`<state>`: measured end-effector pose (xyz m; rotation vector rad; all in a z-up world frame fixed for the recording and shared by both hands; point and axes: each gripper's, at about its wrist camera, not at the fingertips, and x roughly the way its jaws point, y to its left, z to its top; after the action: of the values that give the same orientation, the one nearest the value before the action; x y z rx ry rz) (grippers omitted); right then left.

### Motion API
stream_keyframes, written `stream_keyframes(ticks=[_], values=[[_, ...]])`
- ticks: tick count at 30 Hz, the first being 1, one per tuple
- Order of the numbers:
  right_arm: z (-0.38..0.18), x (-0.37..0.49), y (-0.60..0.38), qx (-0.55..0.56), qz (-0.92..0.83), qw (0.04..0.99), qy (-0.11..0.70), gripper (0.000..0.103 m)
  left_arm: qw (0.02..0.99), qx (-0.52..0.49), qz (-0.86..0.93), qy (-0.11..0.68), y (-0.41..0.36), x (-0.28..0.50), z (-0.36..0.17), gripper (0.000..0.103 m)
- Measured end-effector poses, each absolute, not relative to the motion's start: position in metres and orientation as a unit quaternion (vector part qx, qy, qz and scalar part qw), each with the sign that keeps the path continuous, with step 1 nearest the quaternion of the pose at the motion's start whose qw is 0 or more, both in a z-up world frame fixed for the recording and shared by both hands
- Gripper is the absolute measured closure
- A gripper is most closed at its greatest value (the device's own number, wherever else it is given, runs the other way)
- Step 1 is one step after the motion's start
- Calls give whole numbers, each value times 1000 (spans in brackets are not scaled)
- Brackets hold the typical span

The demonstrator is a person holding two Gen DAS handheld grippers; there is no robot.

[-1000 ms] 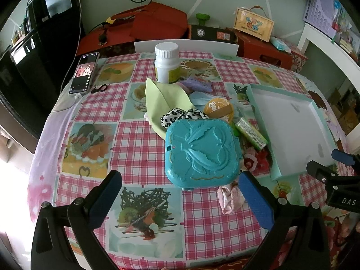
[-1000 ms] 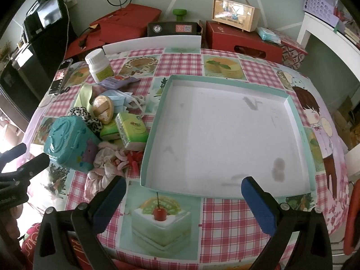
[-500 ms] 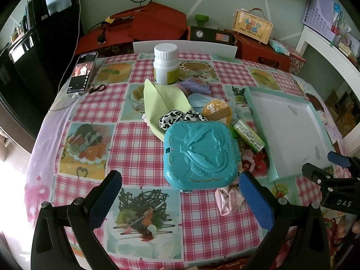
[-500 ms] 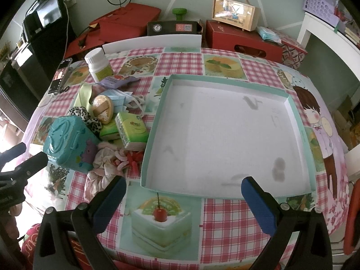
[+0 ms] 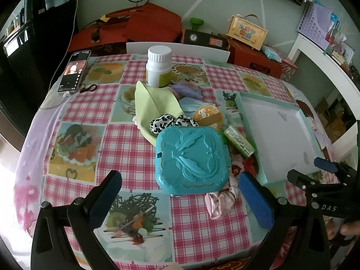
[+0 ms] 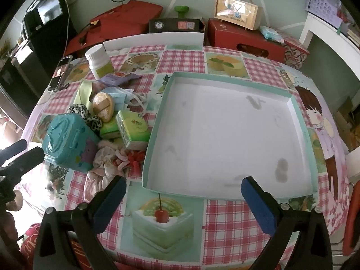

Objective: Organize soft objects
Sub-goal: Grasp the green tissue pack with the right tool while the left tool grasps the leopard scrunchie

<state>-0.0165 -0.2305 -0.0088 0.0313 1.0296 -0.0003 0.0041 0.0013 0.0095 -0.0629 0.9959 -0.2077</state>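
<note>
While the right gripper (image 6: 181, 199) hangs just where it was a second ago, jaws spread wide over the near edge of the shallow teal-rimmed box lid (image 6: 155, 121), the left gripper (image 5: 180, 193) has eased a little toward the pile, so the teal plastic case (image 5: 191, 159) now sits larger between its parted, empty fingers. Nothing on the table has shifted, and the lid holds nothing yet, so I would judge the sorting has not begun and the left claw is lining up for a first pick.

All the soft things lie heaped just left of the lid. A pink fabric scrunchie (image 5: 219, 203) pokes out from under the case's near corner, closest to the left claw. A leopard-print scrunchie (image 5: 167, 121) is tucked against the far side of the case, beside a folded pale-green cloth (image 5: 155, 103) and a blue face mask (image 6: 120, 96). A green tissue pack (image 6: 132, 128) rests against the lid's wall.

Covering the round table is a pink checked cloth printed with cakes (image 6: 225, 211). Toward its far side stand a white pill bottle (image 5: 158, 66) and a phone (image 5: 74, 72) with its screen lit. Behind the table, red boxes (image 6: 243, 38) and a small wooden case (image 6: 236, 11) line the wall, and a white shelf stands to the right.
</note>
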Motion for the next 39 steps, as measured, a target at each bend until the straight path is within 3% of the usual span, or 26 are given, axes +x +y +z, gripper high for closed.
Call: stream_keyframes(ticks=[13,22,36,39], values=[[-5,1,-213,-5,36,876,480,0,878,-51,-116,461,26,42,29,0],[-13,37,-177,-35,89,869,485,2,847,-57,-81,523,50,99,17,0],[-33,65,-163,-49,142,854,499,30,813,-93,-89,567,39,134,-10,0],[-36,66,-160,-59,148,851,501,40,803,-96,-92,581,32,138,-20,0]])
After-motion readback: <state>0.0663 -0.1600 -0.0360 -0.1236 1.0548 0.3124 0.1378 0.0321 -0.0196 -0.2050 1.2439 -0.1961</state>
